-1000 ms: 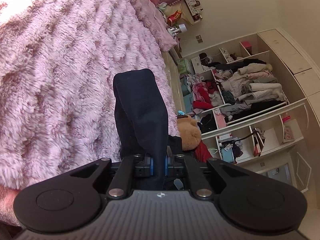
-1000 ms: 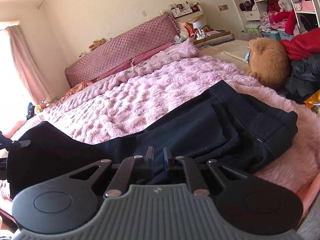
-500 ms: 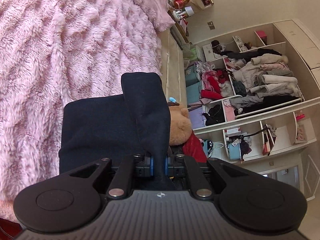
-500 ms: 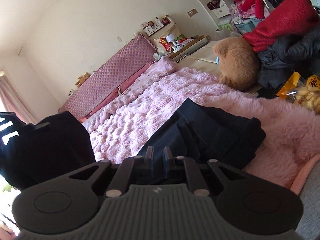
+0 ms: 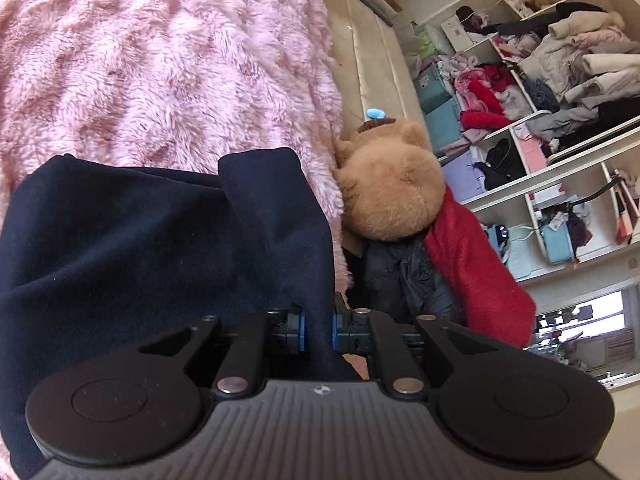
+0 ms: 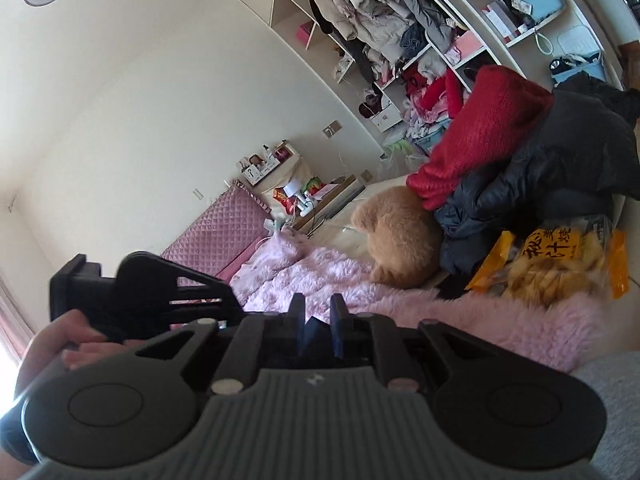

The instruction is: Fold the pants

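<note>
pants (image 5: 140, 232): matt dark cloth | blanket (image 5: 160, 60): fluffy pink fleece | teddy bear (image 5: 392, 188): tan plush

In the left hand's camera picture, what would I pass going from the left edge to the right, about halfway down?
Dark navy pants → brown teddy bear → red fleece garment → open shelves stuffed with clothes.
</note>
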`<state>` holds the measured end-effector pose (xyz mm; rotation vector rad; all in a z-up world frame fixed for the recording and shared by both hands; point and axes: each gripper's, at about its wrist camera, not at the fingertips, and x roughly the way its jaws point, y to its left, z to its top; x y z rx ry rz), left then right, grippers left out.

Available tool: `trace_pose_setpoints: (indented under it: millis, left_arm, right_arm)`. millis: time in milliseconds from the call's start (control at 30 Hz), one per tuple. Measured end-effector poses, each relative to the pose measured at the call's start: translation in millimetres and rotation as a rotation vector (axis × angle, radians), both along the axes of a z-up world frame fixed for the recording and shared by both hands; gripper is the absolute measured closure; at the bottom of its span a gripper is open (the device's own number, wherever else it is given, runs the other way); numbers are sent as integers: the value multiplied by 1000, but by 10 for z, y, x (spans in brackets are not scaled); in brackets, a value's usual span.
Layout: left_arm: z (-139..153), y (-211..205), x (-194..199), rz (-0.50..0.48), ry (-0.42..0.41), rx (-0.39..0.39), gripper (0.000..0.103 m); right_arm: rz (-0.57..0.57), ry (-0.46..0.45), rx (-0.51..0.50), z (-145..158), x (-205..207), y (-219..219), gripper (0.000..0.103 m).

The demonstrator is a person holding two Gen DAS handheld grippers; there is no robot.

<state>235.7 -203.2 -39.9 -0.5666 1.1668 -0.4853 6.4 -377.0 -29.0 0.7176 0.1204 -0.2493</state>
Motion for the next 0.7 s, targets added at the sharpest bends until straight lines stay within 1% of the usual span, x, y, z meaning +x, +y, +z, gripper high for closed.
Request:
trace_pose_setpoints:
  millis: [33,67,100,133,167,200,233,267,300,333,367,433,500,533,600,633,667,700]
  left_arm:
    - [-19,-66,-14,-16,-23,2,82]
    - [-5,-108,-45,-61,-88,-14,77]
    - [24,-103,-104,-121,-180,-70,69]
    - [54,-37,-169,-163,-248,-161,62]
    - [85,46,-209,-185,-281,-270,60]
    - [116,149,-229,-198,-284,-405,45]
    - [156,246,-227,-203,-273,-499,34]
    - [207,326,-224,-198,-265,-546,31]
    - [291,443,-231,-183,-273,-575,31]
    - [362,554,-252,-166,-292,-580,31]
    - [438,679,-286,-147,-318,-567,30]
    - [619,942,-389,-104,-371,-497,28]
    - [742,1185,-470,-77,-400,-382,26]
    - [793,1300,-521,-70,-415,-310,25]
    - [819,1491,-597,-47,-431,-188,24]
    - [788,1584,-608,-40,-416,-140,23]
    - [724,1661,-610,-37,-384,-110,23]
    - [630,1758,-582,-45,-328,-87,23]
  right_arm:
    - [-4,8,8,-14,8,-15,91]
    - [-8,17,22,-32,16,-38,91]
    - [-12,22,35,-48,18,-60,90]
    - [-19,24,49,-66,15,-84,89]
    - [-19,26,64,-80,23,-111,88]
    - [-22,35,76,-98,34,-131,88]
    - [-29,50,86,-117,51,-145,88]
    - [-28,64,97,-138,72,-160,88]
    - [-27,74,113,-165,96,-173,88]
    - [-30,75,121,-175,99,-180,88]
    - [-32,71,121,-174,93,-182,88]
    - [-48,58,105,-151,62,-171,88]
    - [-54,27,111,-134,24,-189,87]
    - [-52,8,120,-124,6,-203,82]
    - [-28,-32,119,-90,0,-234,76]
    - [-9,-48,113,-72,3,-247,70]
    - [37,-67,110,-42,20,-271,67]
    - [81,-78,105,-25,45,-286,63]
